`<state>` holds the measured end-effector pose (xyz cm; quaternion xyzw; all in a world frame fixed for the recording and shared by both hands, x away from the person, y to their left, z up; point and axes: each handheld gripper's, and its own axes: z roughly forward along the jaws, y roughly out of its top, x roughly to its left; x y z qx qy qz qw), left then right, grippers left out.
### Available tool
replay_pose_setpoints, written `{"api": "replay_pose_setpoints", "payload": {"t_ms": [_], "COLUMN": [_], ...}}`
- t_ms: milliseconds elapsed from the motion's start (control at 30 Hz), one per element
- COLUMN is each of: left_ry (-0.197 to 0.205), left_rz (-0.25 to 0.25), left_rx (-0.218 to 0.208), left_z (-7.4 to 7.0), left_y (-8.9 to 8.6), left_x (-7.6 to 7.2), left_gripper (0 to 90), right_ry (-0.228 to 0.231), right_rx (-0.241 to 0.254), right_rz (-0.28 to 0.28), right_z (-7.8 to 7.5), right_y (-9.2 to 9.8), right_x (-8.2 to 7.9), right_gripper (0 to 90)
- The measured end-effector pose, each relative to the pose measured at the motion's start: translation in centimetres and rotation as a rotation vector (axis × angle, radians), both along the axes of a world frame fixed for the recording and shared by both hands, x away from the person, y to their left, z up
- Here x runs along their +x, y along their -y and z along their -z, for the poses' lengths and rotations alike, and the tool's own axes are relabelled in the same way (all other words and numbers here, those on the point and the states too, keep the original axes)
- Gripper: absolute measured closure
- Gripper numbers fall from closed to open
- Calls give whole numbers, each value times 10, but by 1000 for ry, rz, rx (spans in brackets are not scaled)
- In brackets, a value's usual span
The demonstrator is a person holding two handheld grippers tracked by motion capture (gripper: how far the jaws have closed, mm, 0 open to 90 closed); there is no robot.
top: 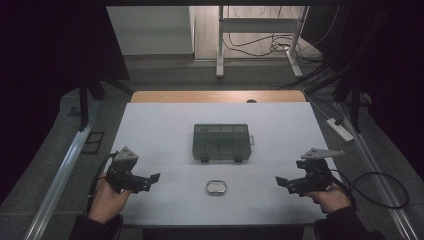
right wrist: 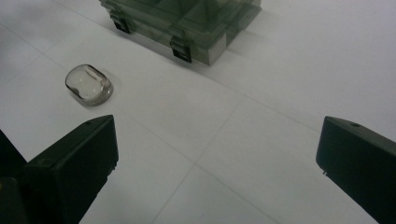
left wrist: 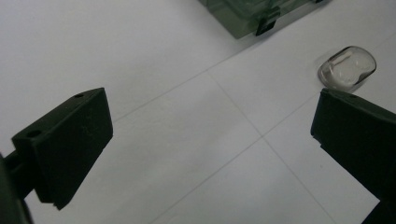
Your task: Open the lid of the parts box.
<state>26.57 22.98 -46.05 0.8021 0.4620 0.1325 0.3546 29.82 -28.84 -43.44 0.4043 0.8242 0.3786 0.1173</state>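
A clear green-grey compartment box (top: 221, 141) with two black latches on its near side sits shut in the middle of the white table (top: 160, 130). A small clear rounded case (top: 216, 187) lies in front of it. My left gripper (top: 152, 179) hovers at the near left, held in a hand, jaws wide open and empty. My right gripper (top: 281, 182) hovers at the near right, also open and empty. The left gripper view has the small case (left wrist: 347, 67) at upper right and the box corner (left wrist: 252, 16) at the top. The right gripper view has the case (right wrist: 88, 84) at left and the box (right wrist: 187, 23) above.
A wooden strip (top: 217, 96) runs along the table's far edge. Metal rails (top: 60, 175) flank the table on both sides. A power strip (top: 340, 130) and cables (top: 380, 190) lie on the floor at right. A desk frame (top: 260, 30) stands beyond.
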Motion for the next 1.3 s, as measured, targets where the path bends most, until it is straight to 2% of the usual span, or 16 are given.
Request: {"api": "replay_pose_setpoints", "payload": {"t_ms": [233, 333, 500, 900, 1067, 1300], "left_ry": [9, 10, 3, -6, -4, 3], "left_rz": [20, 29, 47, 93, 105, 118], "left_rx": [-21, -24, -35, -38, -47, -50], "left_z": [0, 0, 1, 5, 5, 6], "left_y": [4, 7, 12, 28, 34, 42], "left_x": [11, 17, 26, 46, 54, 64], "left_gripper": [0, 0, 0, 0, 0, 0], "right_ry": [-7, -28, -37, -23, 3, 2], "right_rx": [7, 7, 16, -5, -21, -33], "right_rz": [-13, -23, -25, -37, -65, -67], "right_z": [1, 2, 3, 3, 3, 5], "right_y": [-5, -8, -13, -30, -35, -40], "right_x": [10, 16, 23, 39, 46, 54], "right_gripper": [0, 0, 0, 0, 0, 0]}}
